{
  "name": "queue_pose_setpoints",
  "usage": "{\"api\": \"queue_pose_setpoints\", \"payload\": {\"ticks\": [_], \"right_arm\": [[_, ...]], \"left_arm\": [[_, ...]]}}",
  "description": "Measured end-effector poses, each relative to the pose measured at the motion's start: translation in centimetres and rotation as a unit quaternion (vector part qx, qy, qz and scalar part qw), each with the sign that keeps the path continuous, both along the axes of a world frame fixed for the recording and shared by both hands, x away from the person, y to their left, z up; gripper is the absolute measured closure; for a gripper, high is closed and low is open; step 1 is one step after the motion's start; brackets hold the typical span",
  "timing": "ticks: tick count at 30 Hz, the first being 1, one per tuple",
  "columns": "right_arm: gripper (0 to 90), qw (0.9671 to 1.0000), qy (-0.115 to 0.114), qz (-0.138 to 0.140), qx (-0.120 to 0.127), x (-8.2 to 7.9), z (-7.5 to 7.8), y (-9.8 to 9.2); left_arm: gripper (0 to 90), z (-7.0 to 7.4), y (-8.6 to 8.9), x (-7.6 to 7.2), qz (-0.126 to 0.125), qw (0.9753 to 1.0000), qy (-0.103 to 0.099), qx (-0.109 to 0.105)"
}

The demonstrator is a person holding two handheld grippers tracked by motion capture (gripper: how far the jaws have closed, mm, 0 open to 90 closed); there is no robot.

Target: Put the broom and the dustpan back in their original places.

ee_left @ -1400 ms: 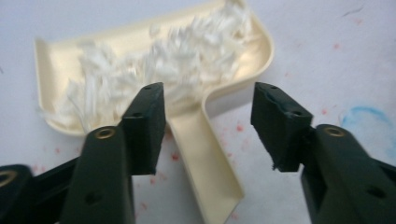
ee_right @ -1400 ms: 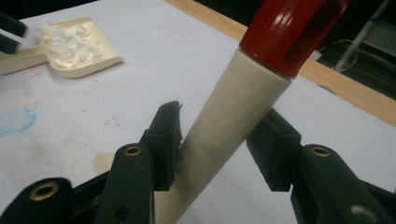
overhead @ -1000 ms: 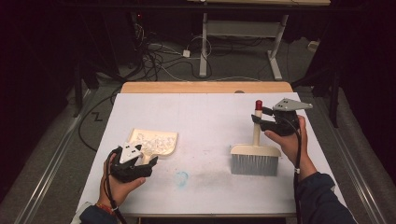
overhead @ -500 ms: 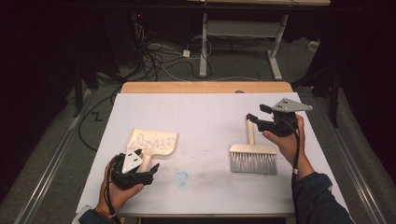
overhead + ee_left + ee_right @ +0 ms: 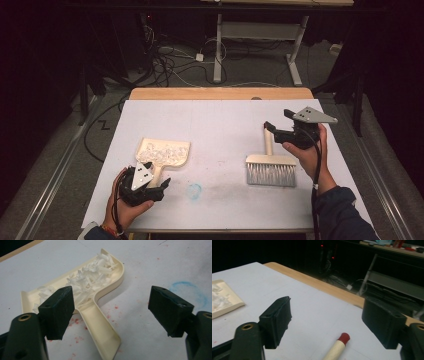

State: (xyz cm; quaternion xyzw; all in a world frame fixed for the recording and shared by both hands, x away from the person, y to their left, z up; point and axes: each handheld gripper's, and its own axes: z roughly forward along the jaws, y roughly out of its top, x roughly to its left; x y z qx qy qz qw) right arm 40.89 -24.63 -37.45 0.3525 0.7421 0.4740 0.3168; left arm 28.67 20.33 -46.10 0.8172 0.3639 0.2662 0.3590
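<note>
A cream dustpan point(image 5: 164, 151) heaped with white shreds lies on the white table point(image 5: 220, 125) at the left. My left gripper point(image 5: 152, 176) is open at the near end of its handle. In the left gripper view the dustpan handle point(image 5: 100, 327) lies between the spread jaws of my left gripper point(image 5: 112, 300), touching neither. A hand brush point(image 5: 270, 170) lies flat at the right, its red-tipped handle pointing away. My right gripper point(image 5: 273, 131) hovers open just right of that tip. In the right gripper view the brush handle point(image 5: 337, 347) lies below my right gripper point(image 5: 328, 312).
A faint blue chalk ring point(image 5: 194, 189) marks the table between dustpan and brush; it is also in the left gripper view as the blue ring point(image 5: 190, 290). A wooden strip point(image 5: 220, 93) borders the far edge. Beyond it are cables and a desk frame point(image 5: 255, 35) on a dark floor.
The brush handle has dropped from a raised tilt to flat on the table, with my right gripper drawn back to its right. My left gripper has slid slightly toward the near edge.
</note>
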Motion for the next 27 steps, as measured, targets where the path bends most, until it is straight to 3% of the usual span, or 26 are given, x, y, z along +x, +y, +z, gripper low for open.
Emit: {"api": "queue_pose_setpoints", "payload": {"ticks": [2, 5, 12, 27], "right_arm": [[17.1, 1.0, -0.003, -0.001, 0.006, -0.1, 0.0, 0.1], [16.3, 0.9999, -0.009, 0.005, 0.002, -0.4, 0.1, 0.3], [16.5, 0.9989, -0.028, 0.036, 0.001, -1.5, 0.6, 0.7], [17.1, 0.9971, -0.051, 0.048, -0.029, -4.0, 1.0, 1.0]], "left_arm": [[20.3, -0.1, -0.1, 0.0, -0.001, 1.0, 0.001, 0.003], [20.2, -0.1, -0.3, 0.0, -0.003, 1.0, 0.001, 0.007], [20.3, -0.3, -0.5, 0.0, -0.011, 0.9999, 0.006, 0.009], [20.3, -0.2, -0.6, -0.2, -0.017, 0.9996, 0.001, 0.021]]}}
